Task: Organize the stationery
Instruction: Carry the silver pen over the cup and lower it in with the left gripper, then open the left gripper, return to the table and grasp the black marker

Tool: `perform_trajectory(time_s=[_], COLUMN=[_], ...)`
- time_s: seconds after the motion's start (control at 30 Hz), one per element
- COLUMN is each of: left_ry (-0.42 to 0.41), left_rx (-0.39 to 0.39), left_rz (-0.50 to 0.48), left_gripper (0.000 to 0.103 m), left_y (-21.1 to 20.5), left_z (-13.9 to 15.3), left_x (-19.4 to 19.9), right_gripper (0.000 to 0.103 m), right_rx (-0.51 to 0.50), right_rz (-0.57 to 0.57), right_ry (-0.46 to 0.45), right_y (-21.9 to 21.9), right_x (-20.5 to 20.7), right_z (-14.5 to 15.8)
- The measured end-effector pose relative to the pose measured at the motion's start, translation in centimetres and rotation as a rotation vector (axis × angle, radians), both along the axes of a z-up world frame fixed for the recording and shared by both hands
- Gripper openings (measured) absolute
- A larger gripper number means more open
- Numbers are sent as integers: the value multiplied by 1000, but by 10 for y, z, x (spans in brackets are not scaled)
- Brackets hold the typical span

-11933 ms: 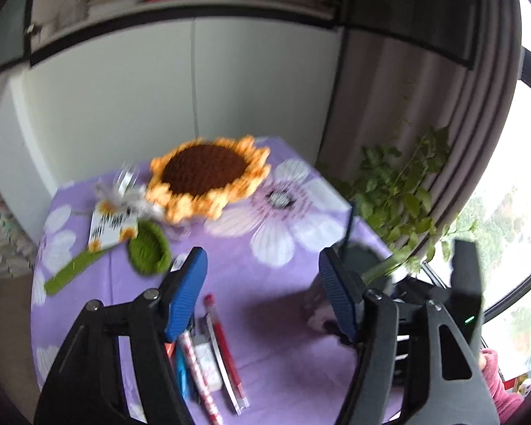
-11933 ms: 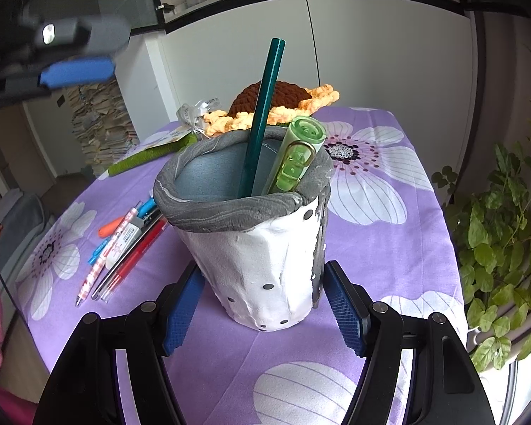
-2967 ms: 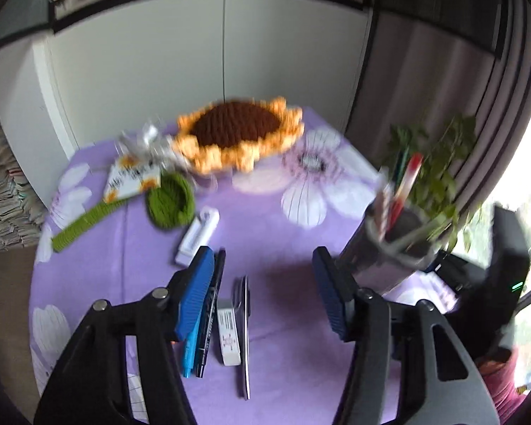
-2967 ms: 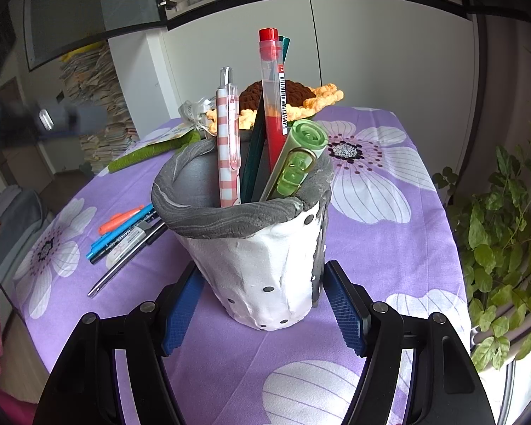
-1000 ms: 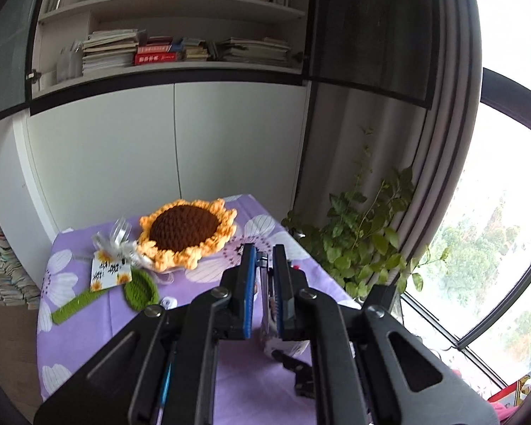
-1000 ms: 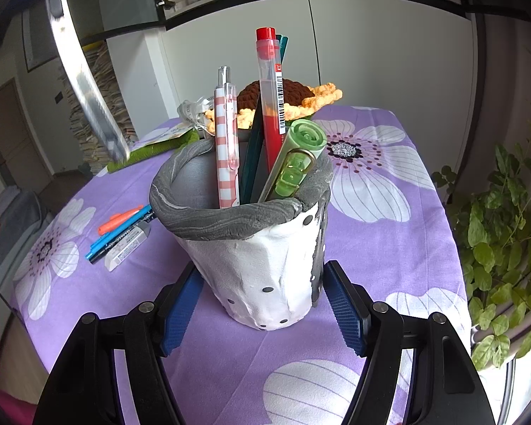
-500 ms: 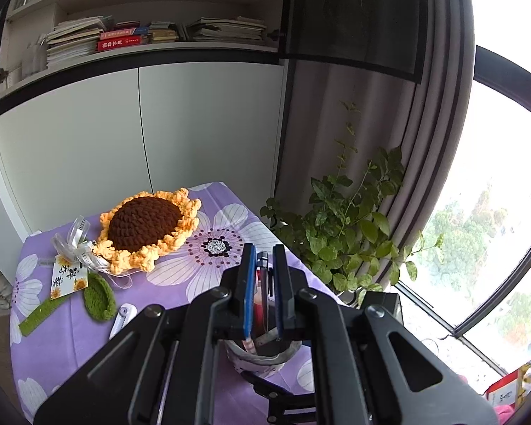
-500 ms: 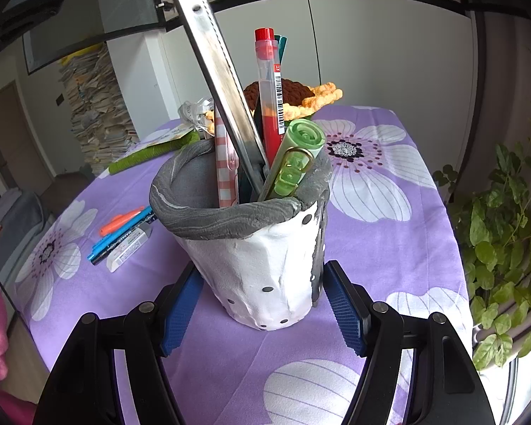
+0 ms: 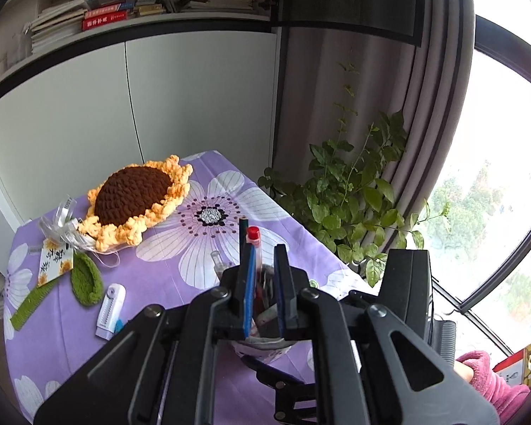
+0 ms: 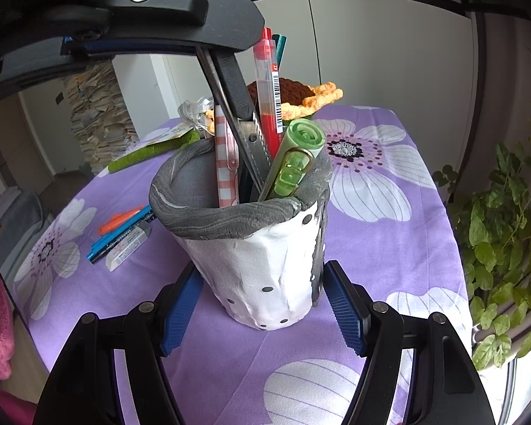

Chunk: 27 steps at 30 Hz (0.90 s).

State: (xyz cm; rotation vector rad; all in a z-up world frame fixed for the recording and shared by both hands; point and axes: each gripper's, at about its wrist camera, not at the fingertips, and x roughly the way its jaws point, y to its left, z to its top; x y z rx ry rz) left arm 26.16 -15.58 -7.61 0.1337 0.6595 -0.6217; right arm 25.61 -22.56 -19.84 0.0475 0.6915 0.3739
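Observation:
A white and grey pen holder [image 10: 265, 248] stands on the purple flowered tablecloth [image 10: 371, 241]. My right gripper [image 10: 262, 304] has its blue pads on both sides of the holder's base. The holder contains a red pen [image 10: 267, 88], a checked pen [image 10: 224, 156], a green tube [image 10: 295, 159] and a teal pencil. My left gripper [image 9: 263, 283] hangs right above the holder, shut on a silver and black utility knife [image 10: 237, 106] whose lower end is inside the holder. The left gripper's body fills the top left of the right wrist view [image 10: 124, 10].
Orange and blue pens [image 10: 124, 226] and an eraser [image 10: 127, 246] lie left of the holder. A white correction tape [image 9: 110, 306], a crochet sunflower [image 9: 134, 194] and a green leaf [image 9: 86, 279] lie farther back. A potted plant [image 9: 347, 205] stands past the table's right edge.
My left gripper has come down over the holder and the knife has gone deeper into it. The right gripper and holder have not moved.

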Motion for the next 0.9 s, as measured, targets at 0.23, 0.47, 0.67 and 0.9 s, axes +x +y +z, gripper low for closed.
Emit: perform_trajectory(time_s=[0.23,0.47,0.67,0.9], left_ry=[-47,-37,84,187], left_rx=[-73,-71,34,110], left_rz=[76,311,398,440], left_gripper=[45,48,44,37], left_y=[33,103,129,146], left_z=[22,22,-27,-75], left_x=[-7,9,23,37], right_gripper=[71,71,71,71], right_rx=[1,1,3,-1], right_rz=[0,0,0,0], right_ry=[1,1,2,2], right_y=[-1,-1,-2,-2], right_x=[1,1,1,2], right_z=[-1,-1,-1,0])
